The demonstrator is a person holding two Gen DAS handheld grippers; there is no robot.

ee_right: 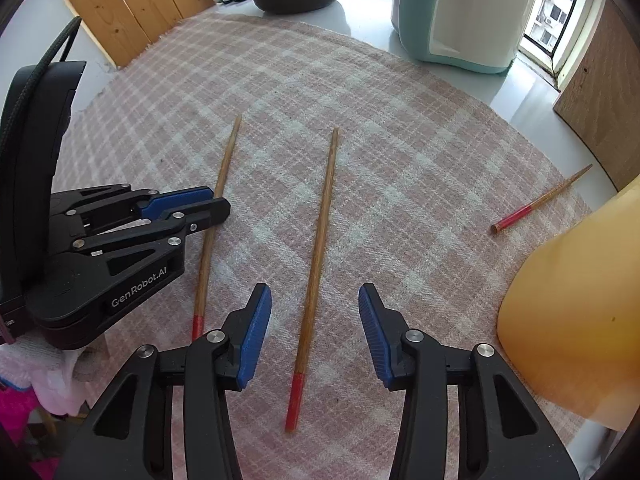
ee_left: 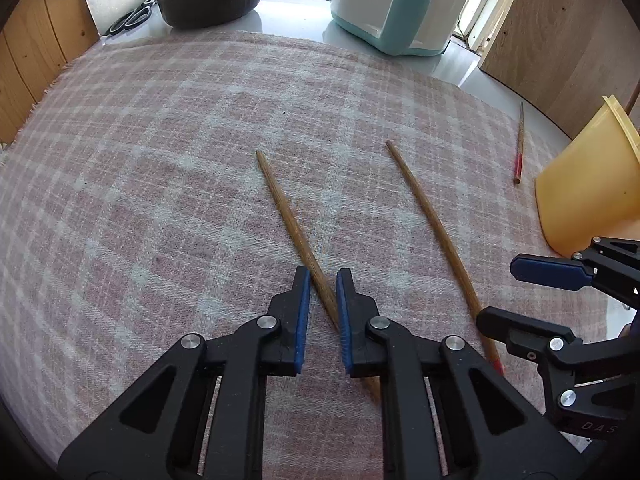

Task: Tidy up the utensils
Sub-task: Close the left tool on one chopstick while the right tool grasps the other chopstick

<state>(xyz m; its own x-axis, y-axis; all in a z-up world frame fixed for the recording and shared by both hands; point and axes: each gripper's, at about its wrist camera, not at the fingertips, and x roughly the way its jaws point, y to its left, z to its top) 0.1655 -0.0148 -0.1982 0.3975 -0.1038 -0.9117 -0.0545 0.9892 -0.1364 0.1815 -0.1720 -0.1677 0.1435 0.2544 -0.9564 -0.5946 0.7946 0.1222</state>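
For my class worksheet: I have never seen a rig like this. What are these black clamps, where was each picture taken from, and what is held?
A person holds two clamps, each with a camera looking along its fingers. One picture is from the left gripper, the other from the right gripper. Three red-tipped chopsticks lie on a checked cloth beside a yellow container. The left gripper is closed on the left chopstick; the right stands open astride the middle chopstick, touching nothing.

Matt wooden chopsticks (ee_right: 316, 248), rough woven cloth (ee_right: 400, 152)
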